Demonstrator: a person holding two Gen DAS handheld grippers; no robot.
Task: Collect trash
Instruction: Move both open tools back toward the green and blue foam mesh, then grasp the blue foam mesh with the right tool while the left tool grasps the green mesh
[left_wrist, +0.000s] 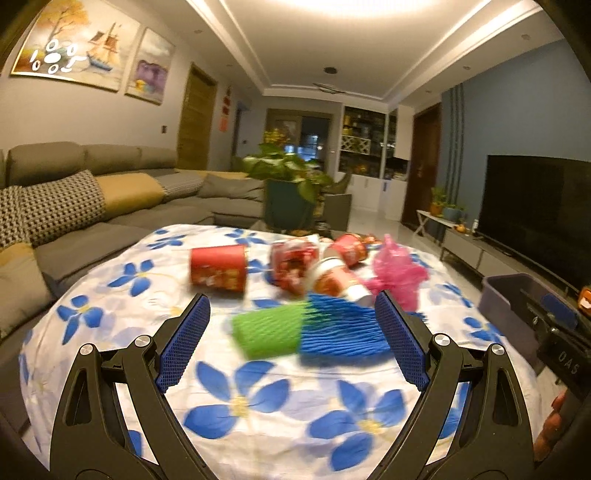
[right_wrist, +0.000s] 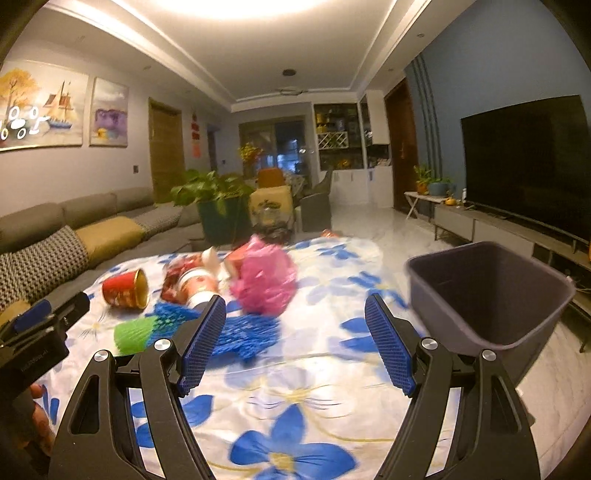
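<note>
From the left wrist view, the left gripper (left_wrist: 291, 336) hangs above the flowered tablecloth (left_wrist: 258, 406) with jaws spread wide and nothing between them. The trash lies ahead: a green foam net (left_wrist: 266, 332) and a blue foam net (left_wrist: 340, 332) at 12 o'clock, then a red cup (left_wrist: 218, 269) and a pink plastic bag (left_wrist: 397, 273) farther (all blurred).

From the right wrist view, the right gripper (right_wrist: 295, 339) is also wide open and empty. The grey bin (right_wrist: 487, 295) stands at 2 o'clock on the table edge, probably near to receive the trash.
</note>
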